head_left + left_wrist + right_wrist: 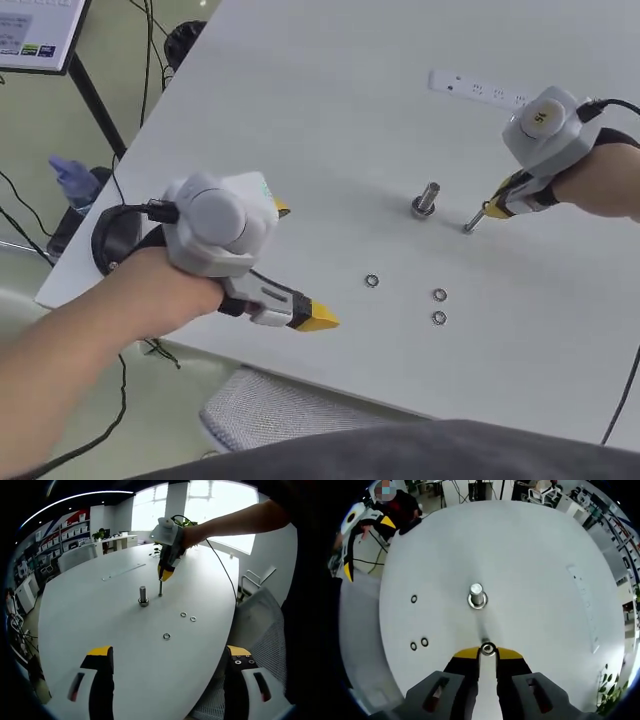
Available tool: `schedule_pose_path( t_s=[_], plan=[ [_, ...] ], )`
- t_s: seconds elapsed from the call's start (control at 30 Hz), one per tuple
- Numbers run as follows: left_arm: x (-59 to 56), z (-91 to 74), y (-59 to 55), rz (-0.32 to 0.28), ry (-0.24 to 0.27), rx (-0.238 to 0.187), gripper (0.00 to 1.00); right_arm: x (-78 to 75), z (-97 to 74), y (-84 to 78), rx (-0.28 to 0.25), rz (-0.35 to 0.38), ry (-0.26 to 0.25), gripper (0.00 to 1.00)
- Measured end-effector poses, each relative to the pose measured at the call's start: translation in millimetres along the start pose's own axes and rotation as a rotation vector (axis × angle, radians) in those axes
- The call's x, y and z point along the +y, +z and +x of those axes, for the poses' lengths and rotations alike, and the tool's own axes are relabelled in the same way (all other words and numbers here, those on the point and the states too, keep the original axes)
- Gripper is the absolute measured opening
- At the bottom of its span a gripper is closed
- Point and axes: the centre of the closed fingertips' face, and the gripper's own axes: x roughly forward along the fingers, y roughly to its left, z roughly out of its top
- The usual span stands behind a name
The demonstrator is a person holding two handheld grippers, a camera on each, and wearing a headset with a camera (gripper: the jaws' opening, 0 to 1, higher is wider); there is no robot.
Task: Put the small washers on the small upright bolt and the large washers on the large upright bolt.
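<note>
While the left tool (169,655) hangs open over the near edge of the surface (300,120), its jaws wide apart, the right tool (490,212) is closed on the top of the small bolt (470,226), which stands just beside the large bolt (427,198). Three washers (439,294) lie loose on the surface, nearer the person.

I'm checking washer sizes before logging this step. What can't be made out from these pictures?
Loose washers, all views: too small to tell small from large.
Small bolt, right gripper view: shank hidden between the right tool's shut jaws.
Large bolt, head view: how many washers sit at its base is too small and blurred to count.
</note>
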Motion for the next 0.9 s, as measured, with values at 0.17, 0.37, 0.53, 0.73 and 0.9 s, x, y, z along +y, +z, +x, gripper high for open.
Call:
schedule_pose_path(
  t_s=[0.17, 0.37, 0.53, 0.73, 0.9],
  plan=[
    [2.3, 1.0, 0.7, 0.001, -0.001, 0.006, 0.9, 4.0, 1.5, 0.9, -0.002, 0.004, 0.011, 0.13],
    [2.9, 1.2, 0.4, 0.003, -0.004, 0.011, 0.89, 5.0, 4.2, -2.1, 0.007, -0.002, 0.009, 0.13],
    [1.6, 1.7, 0.4, 0.003, -0.008, 0.014, 0.88, 7.6, 6.7, -3.6, 0.009, -0.005, 0.007, 0.13],
    [1.8, 1.3, -1.9, 0.002, -0.009, 0.023, 0.87, 8.7, 14.9, -4.7, 0.009, -0.012, 0.007, 0.13],
    [2.0, 1.3, -4.0, -0.004, -0.007, 0.027, 0.86, 9.2, 21.6, -6.6, 0.015, -0.022, 0.008, 0.13]
  ],
)
